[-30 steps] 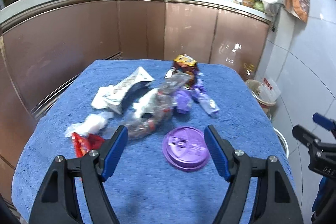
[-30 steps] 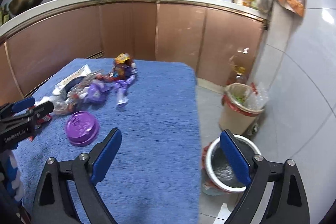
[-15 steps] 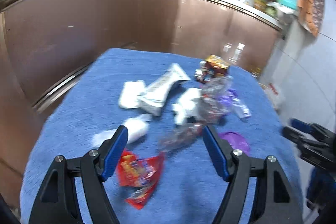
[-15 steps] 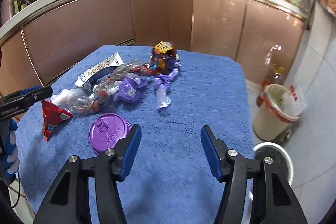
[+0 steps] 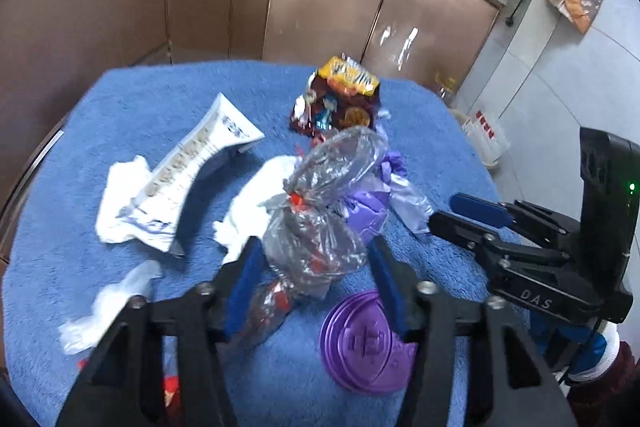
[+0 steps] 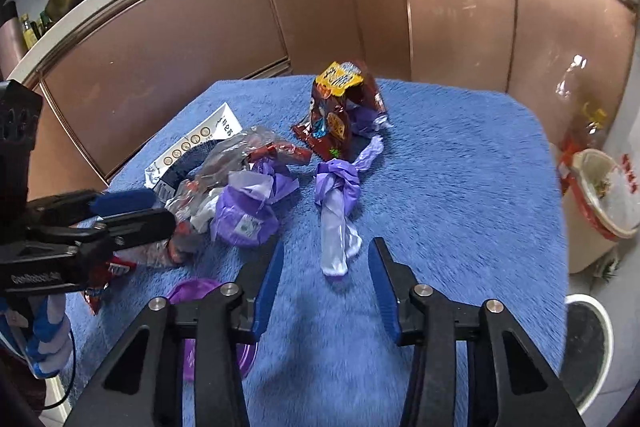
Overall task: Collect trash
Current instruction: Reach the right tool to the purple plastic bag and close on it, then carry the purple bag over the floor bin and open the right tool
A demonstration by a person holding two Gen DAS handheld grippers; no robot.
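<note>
Trash lies on a blue cloth-covered table. My left gripper is open, its jaws on either side of a crumpled clear plastic bag. A purple lid lies just to its right. A white wrapper, white tissues and a red-yellow snack bag lie beyond. My right gripper is open, just short of a purple-and-white twisted wrapper. A purple wad lies to its left.
A lined trash bin and a white-rimmed pail stand on the floor right of the table. Brown kitchen cabinets curve behind it. The left gripper shows at the left of the right wrist view.
My left gripper has moved right and forward, and now straddles the clear plastic bag. My right gripper has moved forward to the purple twisted wrapper and its jaws have narrowed.
</note>
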